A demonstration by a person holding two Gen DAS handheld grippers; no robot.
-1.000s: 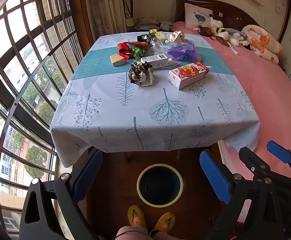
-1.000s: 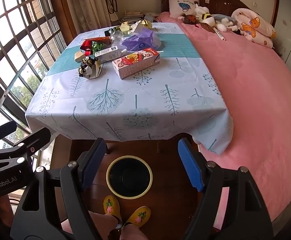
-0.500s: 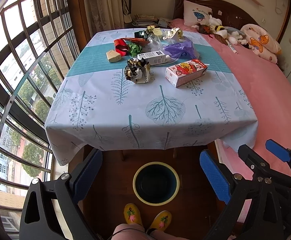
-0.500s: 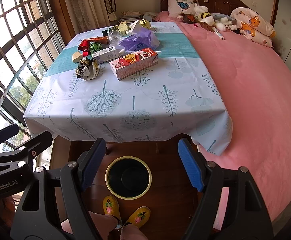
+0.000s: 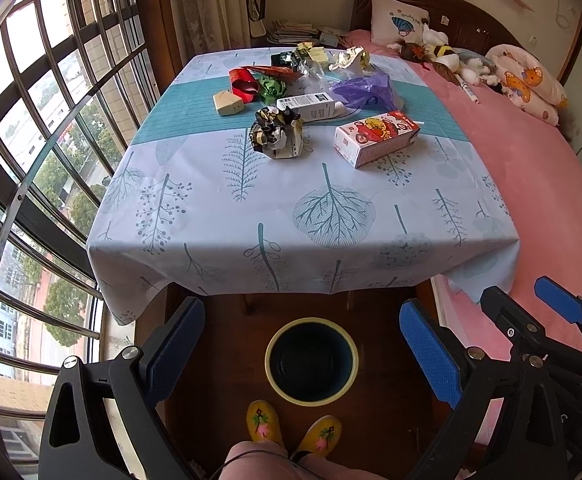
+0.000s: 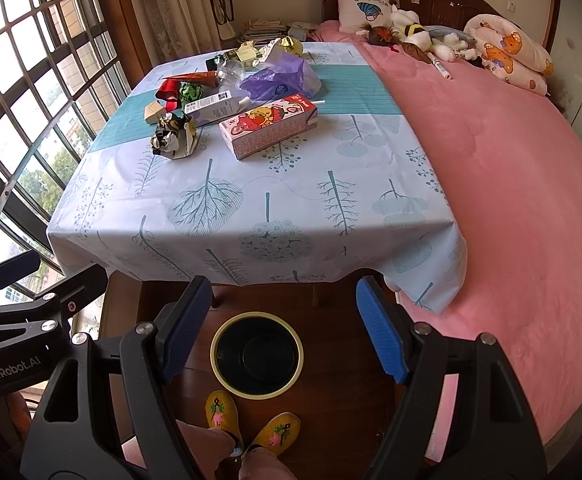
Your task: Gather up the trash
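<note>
Bed [image 6: 511, 184]: pink cover, running along the right of the table, soft toys [image 6: 419, 38] and pillows heaped at the headboard end.
Window [image 5: 31, 120]: barred panes down the left wall, trees and buildings outside.
Table [image 5: 291, 216]: pale cloth printed with trees, a teal band across the far half; near half bare.
Bin [image 5: 311, 359]: round, yellow rim, dark inside, on the wooden floor just in front of the table edge, between both pairs of fingers in either view.
Left gripper [image 5: 303, 350]: low over the floor, jaws spread wide, nothing between them.
Right gripper [image 6: 285, 328]: just beside the left one, jaws also wide apart and holding nothing.
Trash: all clustered on the far half of the table, well apart from both grippers.
Carton [image 5: 375, 138]: pink and white with a cartoon bear, lying on its side, nearest the bed.
Purple bag [image 5: 365, 90]: crumpled, behind the carton.
White box [image 5: 306, 104]: lying flat, between the bag and the crumpled wrapper [image 5: 277, 133].
Red wrapper [image 5: 245, 85]: beside a green wad [image 5: 273, 88] and a beige box [image 5: 228, 103].
Slippers [image 5: 291, 430]: yellow, on the person's feet, touching the near side of the bin.
</note>
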